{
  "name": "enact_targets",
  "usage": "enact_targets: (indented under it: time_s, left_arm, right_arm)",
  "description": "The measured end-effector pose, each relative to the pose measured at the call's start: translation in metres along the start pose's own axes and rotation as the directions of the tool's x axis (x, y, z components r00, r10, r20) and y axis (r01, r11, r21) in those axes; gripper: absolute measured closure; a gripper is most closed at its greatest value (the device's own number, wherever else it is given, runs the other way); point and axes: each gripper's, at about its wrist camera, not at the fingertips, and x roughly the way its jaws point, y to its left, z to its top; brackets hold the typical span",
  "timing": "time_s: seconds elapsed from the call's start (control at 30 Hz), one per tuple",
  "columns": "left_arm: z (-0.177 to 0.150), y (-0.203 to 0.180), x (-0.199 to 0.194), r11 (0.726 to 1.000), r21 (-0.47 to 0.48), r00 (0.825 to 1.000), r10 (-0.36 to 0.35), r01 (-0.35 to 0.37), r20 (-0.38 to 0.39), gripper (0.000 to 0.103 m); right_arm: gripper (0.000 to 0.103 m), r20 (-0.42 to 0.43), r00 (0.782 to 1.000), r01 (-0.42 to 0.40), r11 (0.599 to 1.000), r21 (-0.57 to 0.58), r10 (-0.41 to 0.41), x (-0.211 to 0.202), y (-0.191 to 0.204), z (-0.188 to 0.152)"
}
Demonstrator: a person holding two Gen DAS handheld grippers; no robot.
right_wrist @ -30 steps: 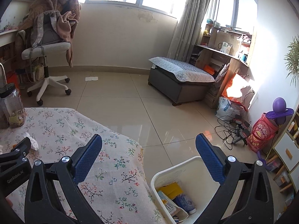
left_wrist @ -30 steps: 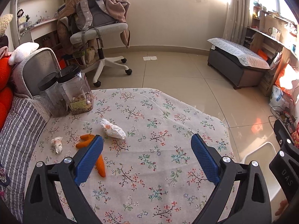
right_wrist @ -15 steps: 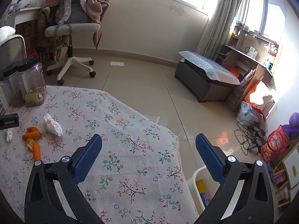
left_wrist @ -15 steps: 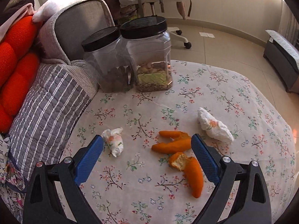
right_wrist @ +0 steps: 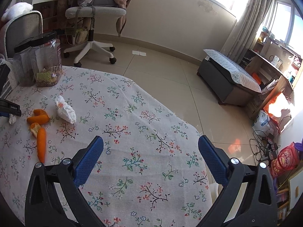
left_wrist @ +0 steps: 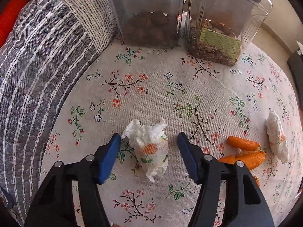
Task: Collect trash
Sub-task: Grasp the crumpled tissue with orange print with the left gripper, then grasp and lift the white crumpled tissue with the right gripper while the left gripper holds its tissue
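Observation:
A crumpled white tissue with an orange print lies on the floral tablecloth. My left gripper points down at it, its jaws closing with the tissue between them; the blue pads stand just off the paper. To the right lie orange peels and a second tissue wad. In the right wrist view the same peels, the larger wad and the small tissue sit at the table's left. My right gripper hovers open over bare cloth, holding nothing.
Two clear plastic jars stand at the table's back edge beside a striped grey cushion. Beyond the table are a tiled floor, an office chair and a low bench. The table edge drops off on the right.
My left gripper has dropped toward the small tissue and its jaws have narrowed around it. The right gripper has swung left over the table, and the white bin has left its view.

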Motion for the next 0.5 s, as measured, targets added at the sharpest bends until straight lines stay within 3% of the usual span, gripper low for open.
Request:
enact_targets:
  time_s: [0.03,0.13,0.23,0.33,0.5]
  left_arm:
    - [0.000,-0.001,-0.003,1.000,0.007,1.000,-0.008,0.008,-0.005,0.073]
    - [-0.001,-0.004,-0.020,0.998,0.017,0.998,-0.065,0.065,0.012,0.072]
    - [0.003,-0.009,-0.061,0.990,0.041,0.986,-0.136,0.133,0.096,0.072]
    - [0.007,-0.001,-0.110,0.972,0.057,0.953,-0.235,0.228,0.193,0.072]
    - [0.002,0.002,-0.172,0.946,0.082,0.891,-0.323,0.314,0.318,0.072]
  right_arm:
    - [0.007,-0.023,0.999,-0.033,0.999,-0.015,0.032,0.007,0.005,0.002]
    - [0.007,-0.069,0.982,-0.177,0.984,0.013,0.177,0.026,0.019,0.015]
    - [0.007,-0.102,0.944,-0.310,0.949,0.059,0.314,0.047,0.037,0.035]
    - [0.007,-0.127,0.911,-0.386,0.920,0.070,0.392,0.066,0.060,0.055]
    - [0.007,-0.149,0.886,-0.439,0.898,0.043,0.440,0.085,0.093,0.078]
